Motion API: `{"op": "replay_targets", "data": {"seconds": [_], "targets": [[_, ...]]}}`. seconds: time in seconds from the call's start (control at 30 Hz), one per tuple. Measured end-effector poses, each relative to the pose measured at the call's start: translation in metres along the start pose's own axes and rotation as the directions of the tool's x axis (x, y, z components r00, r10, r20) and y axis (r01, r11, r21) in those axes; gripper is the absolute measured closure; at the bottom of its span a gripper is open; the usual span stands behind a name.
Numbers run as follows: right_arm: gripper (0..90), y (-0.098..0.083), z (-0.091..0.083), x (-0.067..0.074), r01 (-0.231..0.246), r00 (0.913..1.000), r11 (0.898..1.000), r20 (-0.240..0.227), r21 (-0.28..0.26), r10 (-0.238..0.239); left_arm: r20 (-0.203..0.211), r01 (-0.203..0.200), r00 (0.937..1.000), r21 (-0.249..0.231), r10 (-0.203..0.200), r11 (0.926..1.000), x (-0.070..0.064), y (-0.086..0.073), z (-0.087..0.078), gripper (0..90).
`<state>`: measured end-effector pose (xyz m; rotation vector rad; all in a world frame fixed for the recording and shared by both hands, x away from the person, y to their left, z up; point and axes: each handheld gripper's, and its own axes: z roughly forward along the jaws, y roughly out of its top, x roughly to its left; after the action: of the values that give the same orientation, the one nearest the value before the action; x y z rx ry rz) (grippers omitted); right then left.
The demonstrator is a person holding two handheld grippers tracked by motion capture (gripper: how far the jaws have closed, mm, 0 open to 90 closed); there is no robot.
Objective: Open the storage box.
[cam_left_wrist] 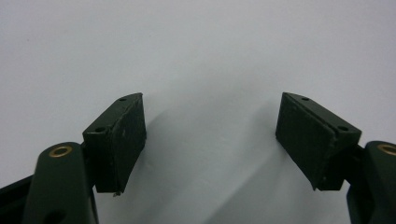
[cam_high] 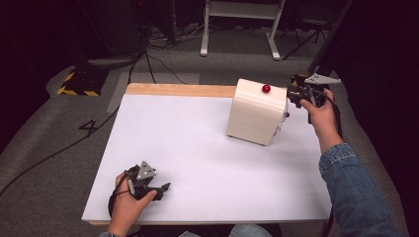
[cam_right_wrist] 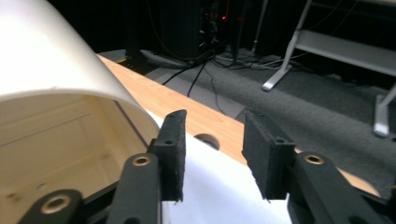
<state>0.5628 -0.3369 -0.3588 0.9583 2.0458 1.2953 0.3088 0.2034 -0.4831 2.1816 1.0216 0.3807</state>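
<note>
Tabletop (cam_high: pixel 197 148) layout: a white sheet covers the working surface, with a strip of bare wood exposed along the far edge in the upper centre of the high view.

Cream box (cam_high: pixel 257 111): stands upright on the tabletop at centre right of the high view, close to the far right corner. A red knob (cam_high: pixel 266 88) sits on its top face near the right edge. In the right gripper view the box (cam_right_wrist: pixel 56 93) occupies the left half of the frame, showing a rounded cream outer wall and a pale interior.

Right tongs (cam_high: pixel 295 95): positioned at the upper right of the high view, held by the right hand (cam_high: pixel 318 111) at the upper right side of the box, level with its top. A blue denim sleeve (cam_high: pixel 353 187) runs down to the lower right of the frame. In the right gripper view the right tongs (cam_right_wrist: pixel 212 154) stand partly apart with a narrow gap. Nothing lies between the pads; white sheet, wood edge and grey carpet (cam_right_wrist: pixel 303 107) show through the gap. The left pad sits just beside the box wall; contact cannot be determined.

Left tongs (cam_high: pixel 160 190): positioned at the lower left of the high view, held by the left hand (cam_high: pixel 126 207) low over the white sheet, well apart from the box. In the left gripper view the left tongs (cam_left_wrist: pixel 210 140) stand wide apart with bare white sheet between the pads.
</note>
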Motion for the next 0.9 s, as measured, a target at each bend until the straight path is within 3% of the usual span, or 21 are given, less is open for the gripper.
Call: {"op": "replay_targets", "data": {"seconds": [0.3,0.5,0.67,0.77,0.83,0.9], "targets": [[63.7,-0.004,-0.022,0.007,-0.033,0.9982,0.998,-0.049,0.057,0.036,0.001,0.000,1.0000,0.002,0.000,1.0000,0.000,0.000,0.000,24.5],[61.8,-0.013,-0.040,0.014,-0.040,0.9966,0.997,-0.070,0.059,0.044,0.004,0.005,1.0000,0.002,-0.005,1.0000,0.000,0.000,0.000,24.5],[58.8,-0.024,-0.064,0.030,-0.030,0.9933,0.998,-0.110,0.054,0.035,0.006,0.006,1.0000,0.005,-0.006,1.0000,0.000,0.001,0.000,24.4],[52.0,-0.030,-0.074,0.037,-0.025,0.9953,0.999,-0.093,0.037,0.028,0.006,0.006,1.0000,0.005,-0.006,1.0000,0.000,0.001,0.000,24.5],[44.7,-0.033,-0.079,0.038,-0.013,0.9991,1.000,-0.041,0.029,0.014,0.006,0.006,1.0000,0.006,-0.006,1.0000,0.000,0.001,0.000,24.5],[39.6,-0.036,-0.084,0.038,-0.025,0.9995,0.999,-0.020,0.022,0.026,0.006,0.006,1.0000,0.005,-0.006,1.0000,0.000,0.001,0.000,24.4]]}}
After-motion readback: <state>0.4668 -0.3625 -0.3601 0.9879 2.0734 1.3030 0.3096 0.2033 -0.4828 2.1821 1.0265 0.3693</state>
